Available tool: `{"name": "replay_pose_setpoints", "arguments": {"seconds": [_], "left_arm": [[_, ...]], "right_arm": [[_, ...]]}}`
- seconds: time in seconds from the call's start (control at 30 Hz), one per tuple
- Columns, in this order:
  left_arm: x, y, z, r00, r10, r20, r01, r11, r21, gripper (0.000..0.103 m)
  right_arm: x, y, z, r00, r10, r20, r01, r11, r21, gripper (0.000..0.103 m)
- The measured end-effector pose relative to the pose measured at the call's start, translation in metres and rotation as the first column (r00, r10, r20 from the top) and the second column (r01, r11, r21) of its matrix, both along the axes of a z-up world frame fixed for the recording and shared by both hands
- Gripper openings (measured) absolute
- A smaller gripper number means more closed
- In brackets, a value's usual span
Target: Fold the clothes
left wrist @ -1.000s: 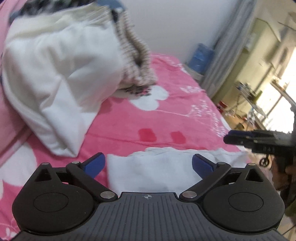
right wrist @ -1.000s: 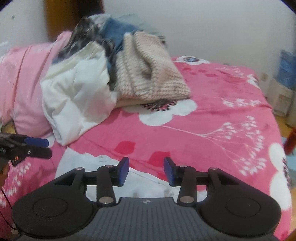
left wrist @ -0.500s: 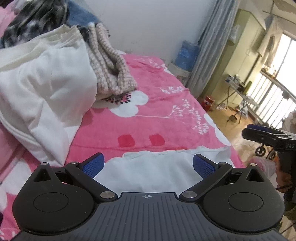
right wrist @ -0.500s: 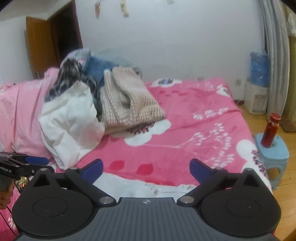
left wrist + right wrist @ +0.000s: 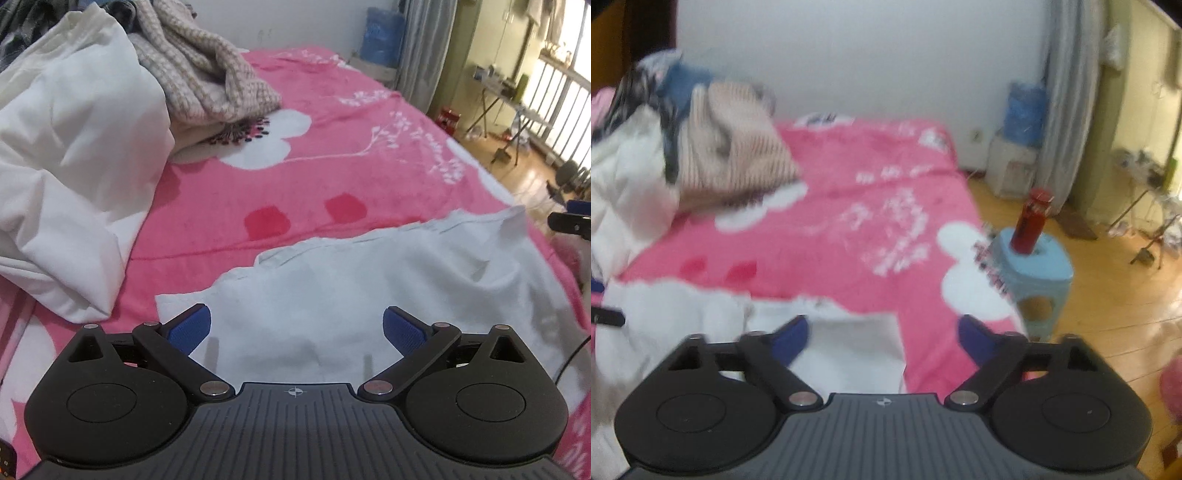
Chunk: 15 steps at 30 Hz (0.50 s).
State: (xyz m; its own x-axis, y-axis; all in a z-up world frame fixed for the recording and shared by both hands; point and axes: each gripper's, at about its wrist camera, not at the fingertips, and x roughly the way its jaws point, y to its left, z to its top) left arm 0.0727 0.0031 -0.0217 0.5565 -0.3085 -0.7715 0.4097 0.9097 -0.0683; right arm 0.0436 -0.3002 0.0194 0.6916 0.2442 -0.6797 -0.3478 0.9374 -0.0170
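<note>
White garment (image 5: 369, 291) lay spread flat at the near edge of the bed (image 5: 332, 173), long axis running along that edge, collar side pointing toward the far wall. Left tool (image 5: 296, 326) hovered over the garment's left part, jaws wide apart, nothing between the pads. Right tool (image 5: 882, 338) sat over the garment's right end (image 5: 849, 343), jaws apart and just narrowing, gripping nothing. Pile of unfolded clothes (image 5: 110, 92) sat at the bed's far left corner.
</note>
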Motion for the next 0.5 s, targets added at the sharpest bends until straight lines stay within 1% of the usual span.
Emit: {"name": "replay_pose_setpoints", "arguments": {"seconds": [0.03,0.1,0.13,0.17,0.2,0.27,0.33,0.37,0.4,0.43,0.5], "left_arm": [[0.001,-0.001,-0.003,1.000,0.002,0.010,-0.002,1.000,0.019,0.100],[0.003,-0.005,-0.008,1.000,0.006,0.027,-0.008,0.998,0.060,0.100],[0.004,-0.005,-0.010,0.999,0.006,0.035,-0.009,0.997,0.079,0.099],[0.006,-0.006,-0.012,0.999,0.006,0.043,-0.010,0.995,0.097,0.099],[0.006,-0.007,-0.014,0.999,0.005,0.049,-0.010,0.994,0.113,0.099],[0.009,-0.007,-0.019,0.999,0.007,0.048,-0.013,0.991,0.131,0.099],[0.012,-0.006,-0.023,0.999,0.015,0.040,-0.021,0.991,0.136,0.098],[0.014,-0.006,-0.024,0.999,0.020,0.038,-0.025,0.990,0.138,0.098],[0.015,-0.006,-0.026,0.999,0.023,0.035,-0.027,0.990,0.141,0.098],[0.015,-0.006,-0.027,0.999,0.022,0.035,-0.027,0.989,0.144,0.098],[0.016,-0.007,-0.029,0.999,0.020,0.037,-0.025,0.988,0.151,0.098]], "right_arm": [[0.004,0.002,-0.005,0.999,0.024,-0.020,-0.024,1.000,-0.004,0.067],[0.005,0.014,-0.011,0.992,0.129,-0.017,-0.129,0.991,-0.044,0.059],[0.003,0.022,-0.012,0.981,0.194,-0.007,-0.194,0.978,-0.080,0.054],[-0.001,0.033,-0.015,0.962,0.273,0.009,-0.269,0.953,-0.136,0.050],[-0.004,0.043,-0.018,0.935,0.354,0.024,-0.343,0.919,-0.194,0.049],[-0.011,0.060,-0.026,0.878,0.477,0.030,-0.449,0.845,-0.291,0.047],[-0.014,0.075,-0.036,0.807,0.590,0.016,-0.536,0.743,-0.402,0.047],[-0.016,0.081,-0.041,0.776,0.630,0.011,-0.559,0.697,-0.449,0.047],[-0.017,0.086,-0.046,0.748,0.664,-0.003,-0.582,0.653,-0.485,0.047],[-0.015,0.089,-0.050,0.724,0.690,-0.024,-0.606,0.619,-0.500,0.047],[-0.011,0.093,-0.056,0.686,0.725,-0.063,-0.649,0.572,-0.501,0.047]]}}
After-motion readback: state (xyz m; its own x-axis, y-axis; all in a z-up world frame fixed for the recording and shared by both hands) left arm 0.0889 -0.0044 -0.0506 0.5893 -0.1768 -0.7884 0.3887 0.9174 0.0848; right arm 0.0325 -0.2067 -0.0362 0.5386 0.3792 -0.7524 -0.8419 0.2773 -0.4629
